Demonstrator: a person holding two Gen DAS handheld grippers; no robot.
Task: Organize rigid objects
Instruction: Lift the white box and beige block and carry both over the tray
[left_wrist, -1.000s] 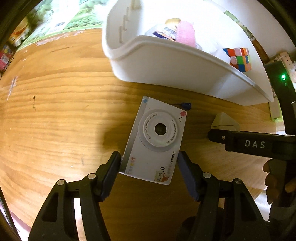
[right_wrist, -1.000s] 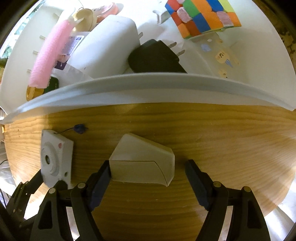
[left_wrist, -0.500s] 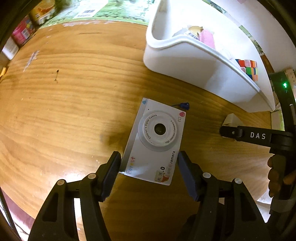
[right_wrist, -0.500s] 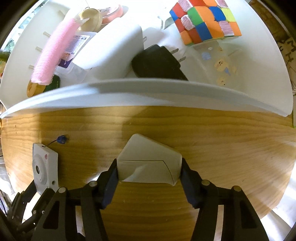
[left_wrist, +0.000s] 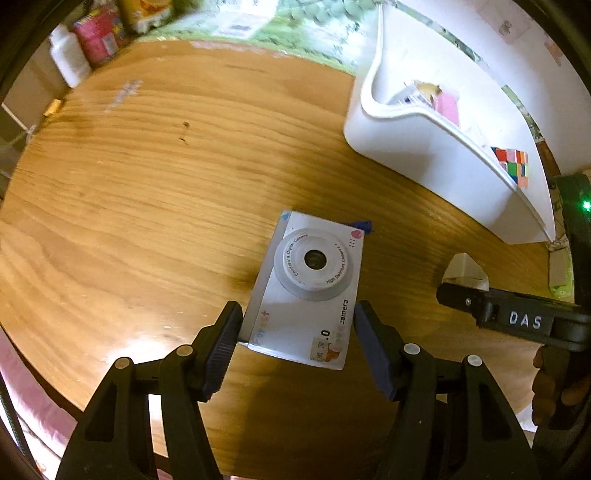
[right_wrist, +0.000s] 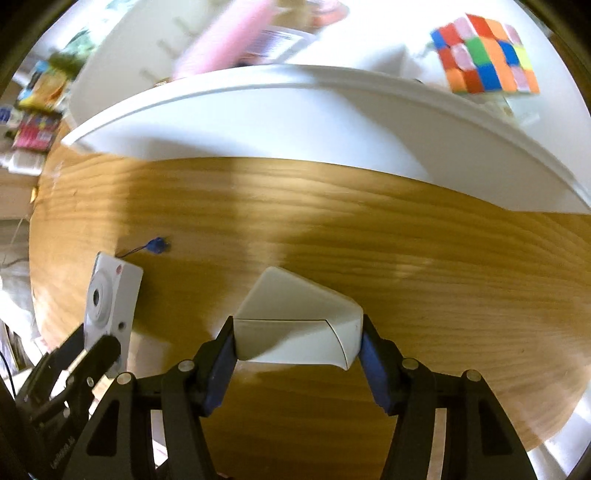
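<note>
Toy camera (left_wrist: 308, 288) and wedge-shaped white box (right_wrist: 295, 325) are the two loose items left on the wooden table (left_wrist: 147, 184), both short of the white bin (left_wrist: 424, 158), which already holds a colour cube (right_wrist: 484, 59) and other bits. The step in hand looks like the pickup of both at once. The right gripper (right_wrist: 297, 354) has just been closing and now has its pads pressed on the two ends of the box, which sits between them. The left gripper (left_wrist: 297, 343) straddles the lower end of the camera, jaws partly apart; the left pad meets the body's edge, the right shows a thin gap, so no firm hold yet.

The camera lies flat, lens up, its long axis running away from the gripper and leaning slightly right, its blue strap end (left_wrist: 360, 225) at the far corner. The box's long axis runs across the right jaws, its sloped face towards the bin.

Next, probably, the left jaws must close, then both loads be lifted over the bin's rim.
</note>
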